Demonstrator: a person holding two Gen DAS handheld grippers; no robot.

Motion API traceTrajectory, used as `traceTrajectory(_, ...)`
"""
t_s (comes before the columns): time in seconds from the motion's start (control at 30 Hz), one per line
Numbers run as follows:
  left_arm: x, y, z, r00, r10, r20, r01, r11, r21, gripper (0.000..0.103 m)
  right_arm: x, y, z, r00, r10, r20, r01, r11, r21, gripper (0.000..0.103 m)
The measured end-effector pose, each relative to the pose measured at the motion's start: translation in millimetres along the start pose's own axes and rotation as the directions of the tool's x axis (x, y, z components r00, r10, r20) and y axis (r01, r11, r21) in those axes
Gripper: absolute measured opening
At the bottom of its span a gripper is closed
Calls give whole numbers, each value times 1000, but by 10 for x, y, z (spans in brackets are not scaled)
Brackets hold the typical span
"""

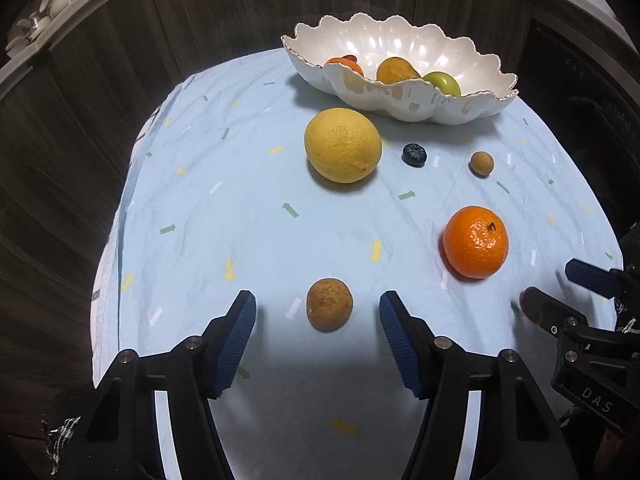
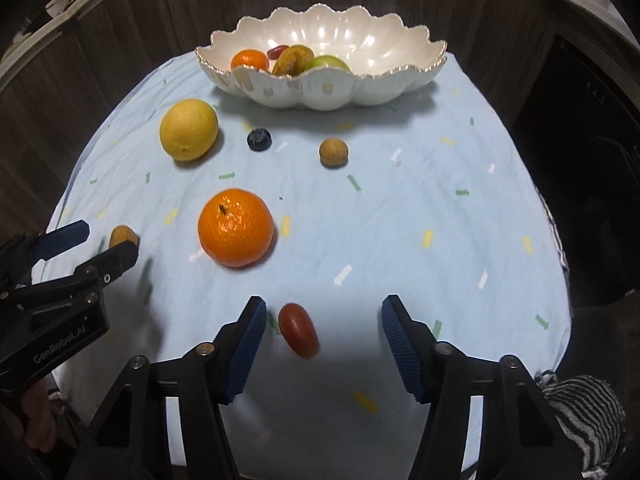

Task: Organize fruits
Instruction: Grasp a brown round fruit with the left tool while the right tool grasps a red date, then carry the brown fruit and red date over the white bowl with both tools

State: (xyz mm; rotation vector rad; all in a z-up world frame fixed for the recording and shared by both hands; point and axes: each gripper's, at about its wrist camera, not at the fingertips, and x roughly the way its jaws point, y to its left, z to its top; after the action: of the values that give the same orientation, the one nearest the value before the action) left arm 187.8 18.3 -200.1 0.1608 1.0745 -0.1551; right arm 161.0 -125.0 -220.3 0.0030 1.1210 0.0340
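Both grippers' jaws stood spread: left gripper around a brown fruit, right gripper around a red fruit.

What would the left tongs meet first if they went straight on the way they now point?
Most likely the small brown fruit, lying on the blue cloth between the open left tongs, untouched by either pad. Depth is hard to judge.
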Motion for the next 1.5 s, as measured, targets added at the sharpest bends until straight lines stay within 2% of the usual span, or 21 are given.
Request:
traceTrajectory(0.17, 27, 20, 3, 1000, 7, 8, -7, 1000, -5, 59, 37, 32, -28, 1000, 8, -11, -8, 1000, -7, 52)
traceTrajectory(0.33, 97, 15, 1, 1000, 6, -8, -6, 1000, -9, 50, 71, 56, -53, 1000, 18, -24, -18, 1000, -12, 44)
traceTrajectory(0.47, 118, -2, 4, 1000, 8, -10, -8, 1000, -6, 49, 80, 53, -70, 1000, 18, -20, -18, 1000, -13, 40)
traceTrajectory(0.53, 126, -8, 1, 1000, 8, -11, -8, 1000, -6, 44, 79, 49, -74, 1000, 22, -16, -22, 1000, -14, 38)
traceTrajectory(0.73, 159, -30, -7, 1000, -9, -22, 9, 1000, -1, 33, 70, 74, -84, 999, 46, -10, -46, 999, -28, 20)
traceTrajectory(0.83, 161, -39, -6, 999, -24, -23, 24, 1000, -1, 26, 66, 75, -83, 999, 49, -9, -49, 999, -23, 20)
traceTrajectory(1.5, 41, -37, 9, 999, -36, -6, 36, 999, -5, 25, 1, -3, -15, 997, 76, 11, -76, 997, 2, 19)
